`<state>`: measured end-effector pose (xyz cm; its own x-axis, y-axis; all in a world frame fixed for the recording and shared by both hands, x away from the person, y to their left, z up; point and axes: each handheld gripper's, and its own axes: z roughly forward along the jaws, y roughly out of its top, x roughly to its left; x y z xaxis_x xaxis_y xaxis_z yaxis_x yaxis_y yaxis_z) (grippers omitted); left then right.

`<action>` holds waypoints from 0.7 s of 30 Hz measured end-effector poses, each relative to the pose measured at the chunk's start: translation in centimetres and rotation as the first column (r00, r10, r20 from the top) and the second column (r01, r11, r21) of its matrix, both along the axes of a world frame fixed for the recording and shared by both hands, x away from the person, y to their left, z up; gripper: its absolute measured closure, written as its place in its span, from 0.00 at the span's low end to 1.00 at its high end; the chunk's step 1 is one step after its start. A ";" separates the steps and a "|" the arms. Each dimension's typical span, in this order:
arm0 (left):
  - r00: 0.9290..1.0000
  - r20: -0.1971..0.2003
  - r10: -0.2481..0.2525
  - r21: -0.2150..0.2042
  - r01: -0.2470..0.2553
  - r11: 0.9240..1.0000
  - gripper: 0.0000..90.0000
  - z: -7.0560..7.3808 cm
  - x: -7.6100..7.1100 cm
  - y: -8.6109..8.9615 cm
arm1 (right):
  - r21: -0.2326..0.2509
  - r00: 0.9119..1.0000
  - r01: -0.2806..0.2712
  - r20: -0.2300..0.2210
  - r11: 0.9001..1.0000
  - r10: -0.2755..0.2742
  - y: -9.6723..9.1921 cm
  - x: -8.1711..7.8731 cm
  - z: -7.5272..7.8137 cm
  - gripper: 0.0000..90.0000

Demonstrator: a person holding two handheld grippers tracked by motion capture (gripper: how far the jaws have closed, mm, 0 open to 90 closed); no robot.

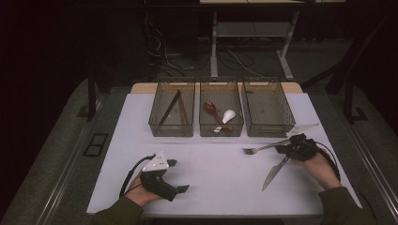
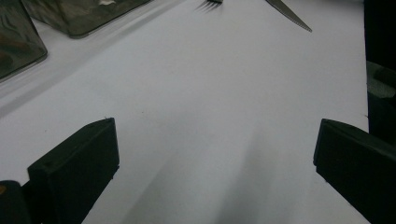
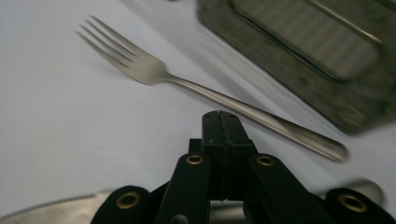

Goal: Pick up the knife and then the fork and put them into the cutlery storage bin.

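White covering spreads over the table, which stands in a dim room with cables on the floor behind it. Take the middle bin as the landmark: it holds a dark spoon and a white one, with a bin of chopsticks to its left and an empty bin to its right. Forward and right of the middle bin, just in front of the empty one, lies the fork, tines toward the table's centre and handle running out to the right gripper. A knife lies slanting beside it, nearer the person. In the right gripper view that gripper's jaws are pressed together with nothing between them, their tip just short of the fork's handle, which crosses in front of them at a slant. The right hand is clearly the nearer one, so picking the fork up would likely mean opening the jaws and closing across that handle. The left gripper, well to the left and front of the middle bin, rests with jaws spread wide and empty over bare table.
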<state>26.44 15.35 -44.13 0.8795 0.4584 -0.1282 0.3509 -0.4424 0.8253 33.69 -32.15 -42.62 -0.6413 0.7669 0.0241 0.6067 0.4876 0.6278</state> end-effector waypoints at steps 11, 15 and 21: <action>1.000 -0.002 0.000 -0.002 0.000 1.000 0.00 0.0 0.0 0.0 | -0.060 0.998 0.055 -0.032 0.997 -0.057 -1.8 0.6 -1.1 0.99; 1.000 -0.003 0.000 -0.002 0.000 1.000 0.00 0.0 0.0 0.0 | -0.078 0.998 0.048 -0.038 0.996 -0.051 -1.7 0.6 -1.2 0.99; 1.000 -0.003 0.000 -0.002 0.000 1.000 0.00 0.0 0.0 0.0 | -0.094 0.998 0.021 -0.049 0.995 -0.026 -1.4 0.2 -1.1 0.99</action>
